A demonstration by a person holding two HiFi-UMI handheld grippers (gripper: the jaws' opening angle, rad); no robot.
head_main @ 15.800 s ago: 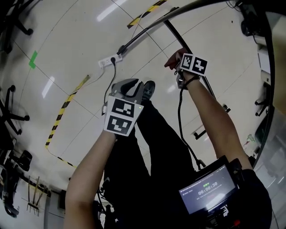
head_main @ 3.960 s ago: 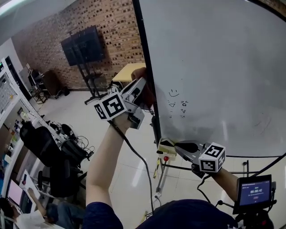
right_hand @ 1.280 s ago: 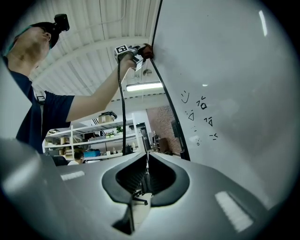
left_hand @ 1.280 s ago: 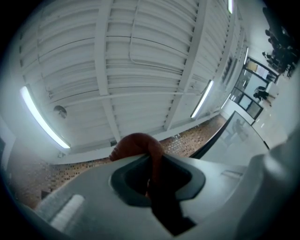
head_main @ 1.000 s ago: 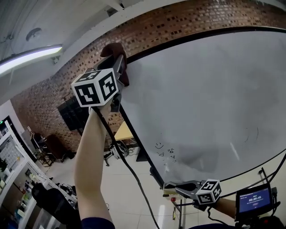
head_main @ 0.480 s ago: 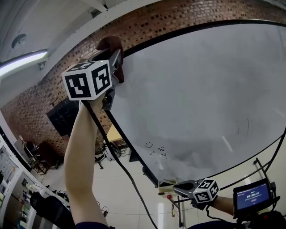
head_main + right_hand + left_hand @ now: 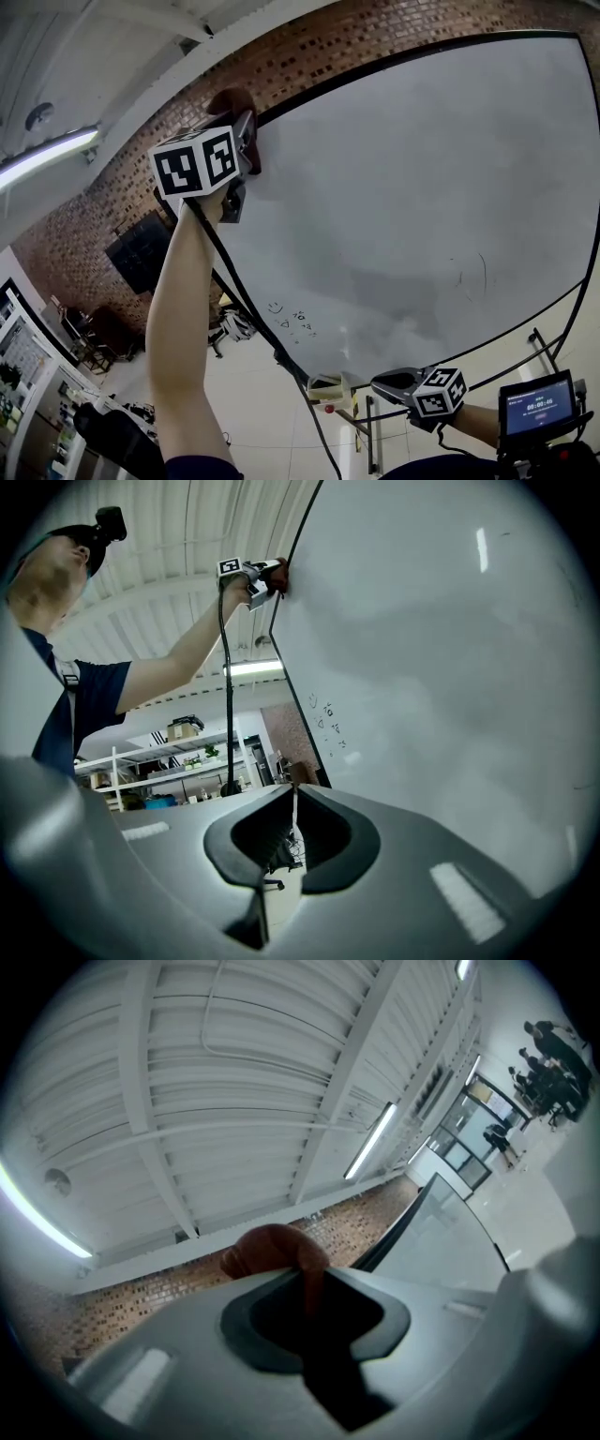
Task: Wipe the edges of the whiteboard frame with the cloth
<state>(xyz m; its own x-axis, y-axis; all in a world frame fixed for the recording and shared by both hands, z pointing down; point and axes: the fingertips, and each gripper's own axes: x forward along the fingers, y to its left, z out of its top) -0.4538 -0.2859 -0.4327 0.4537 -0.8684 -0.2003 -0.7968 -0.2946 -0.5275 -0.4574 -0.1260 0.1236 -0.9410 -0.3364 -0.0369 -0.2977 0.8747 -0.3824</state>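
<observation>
Your left gripper (image 7: pixel 247 141) is clamped on the brown cloth (image 7: pixel 230 101), which is pressed by the top-left corner of the whiteboard frame (image 7: pixel 375 69). The frame's top edge runs unobstructed to the right. Your right gripper (image 7: pixel 389 382), jaws together and empty, hangs near the bottom edge. Only the right gripper view shows your raised arm (image 7: pixel 178 658).

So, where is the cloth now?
In the head view the cloth is at upper left, held in the left gripper against the top left corner of the whiteboard frame.
</observation>
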